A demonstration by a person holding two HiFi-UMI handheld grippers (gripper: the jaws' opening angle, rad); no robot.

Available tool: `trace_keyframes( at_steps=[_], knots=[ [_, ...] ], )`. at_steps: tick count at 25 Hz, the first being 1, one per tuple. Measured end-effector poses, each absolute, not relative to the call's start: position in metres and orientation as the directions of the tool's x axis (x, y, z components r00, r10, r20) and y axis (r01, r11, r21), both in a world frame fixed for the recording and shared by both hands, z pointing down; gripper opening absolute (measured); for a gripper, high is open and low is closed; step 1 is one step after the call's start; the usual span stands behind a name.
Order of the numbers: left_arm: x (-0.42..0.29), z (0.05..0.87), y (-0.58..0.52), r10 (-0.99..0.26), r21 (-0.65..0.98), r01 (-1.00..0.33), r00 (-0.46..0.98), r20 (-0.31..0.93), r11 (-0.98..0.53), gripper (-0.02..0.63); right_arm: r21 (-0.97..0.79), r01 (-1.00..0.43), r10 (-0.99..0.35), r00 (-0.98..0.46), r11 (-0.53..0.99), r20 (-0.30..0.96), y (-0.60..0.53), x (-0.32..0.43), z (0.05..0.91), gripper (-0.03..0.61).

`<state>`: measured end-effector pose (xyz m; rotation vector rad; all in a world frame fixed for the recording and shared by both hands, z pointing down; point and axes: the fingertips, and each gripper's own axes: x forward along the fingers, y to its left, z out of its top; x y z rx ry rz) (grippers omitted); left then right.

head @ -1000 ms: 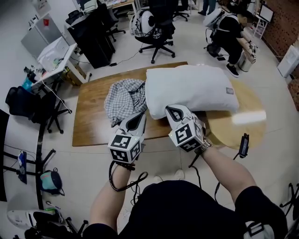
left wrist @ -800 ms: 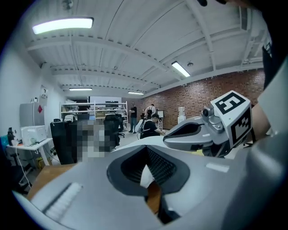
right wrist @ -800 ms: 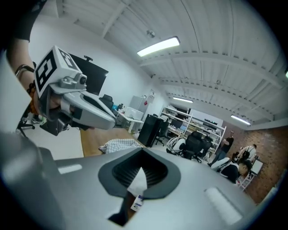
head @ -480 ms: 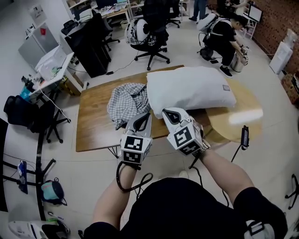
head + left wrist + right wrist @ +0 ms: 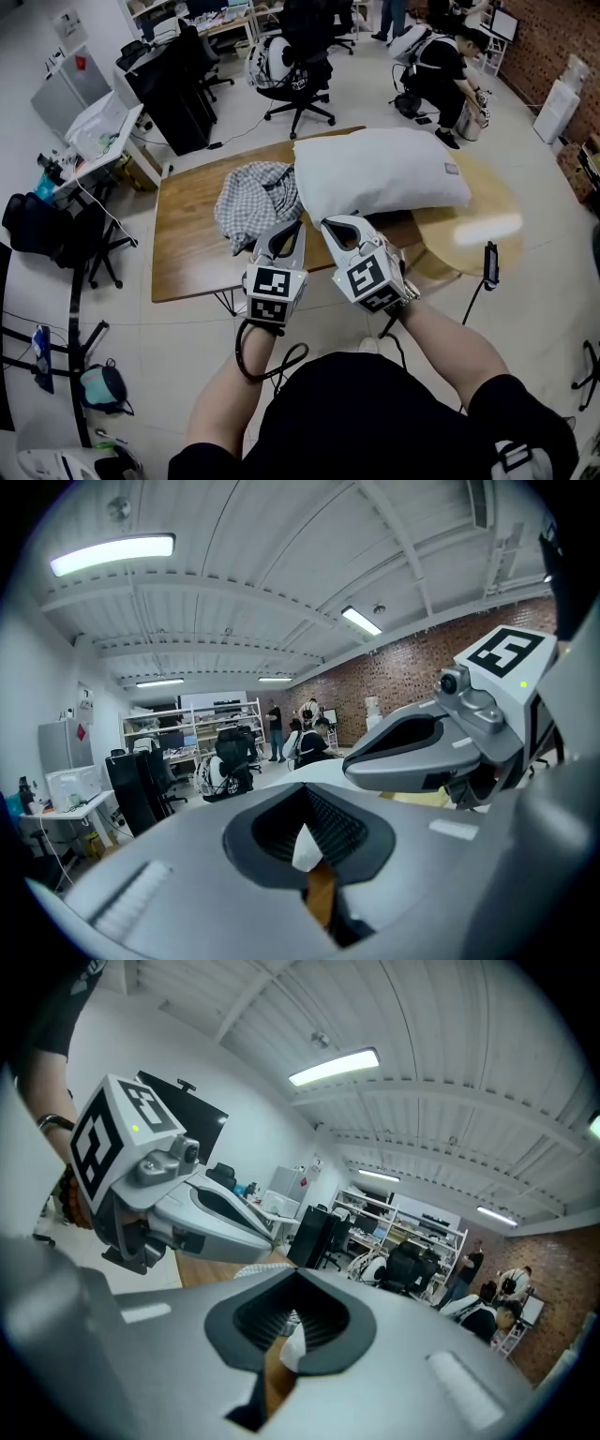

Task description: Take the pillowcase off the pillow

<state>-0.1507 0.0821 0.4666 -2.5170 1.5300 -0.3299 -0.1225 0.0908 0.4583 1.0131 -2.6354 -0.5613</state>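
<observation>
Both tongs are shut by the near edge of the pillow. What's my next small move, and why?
Probably open the left tongs and reach for the checked pillowcase. It lies bunched against the left end of the white pillow, so it may not be fully clear, and the right tongs are shut on nothing too.

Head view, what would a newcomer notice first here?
The big white pillow lies bare on the wooden table, with the checked pillowcase crumpled beside it on the picture's left. In the foreground, the left gripper and right gripper, each bearing a marker cube, are side by side over the table's near edge, both shut.
</observation>
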Motion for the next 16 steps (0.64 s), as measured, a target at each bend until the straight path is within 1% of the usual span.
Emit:
trace_keyframes(
  at_steps=[6,16],
  knots=[
    [-0.1559,0.4663,0.0863,-0.888,-0.267,-0.848,0.451,0.094,-0.459,0.005,0.441,-0.598,-0.693,-0.716,0.67,0.082,0.0966,-0.1281,0.4515,0.0],
    [-0.1594,0.4695,0.0872,-0.886,-0.271,-0.845,0.452,0.101,-0.461,0.005,0.441,-0.604,-0.701,-0.709,0.664,0.085,0.0976,-0.1304,0.4525,0.0]
  ],
)
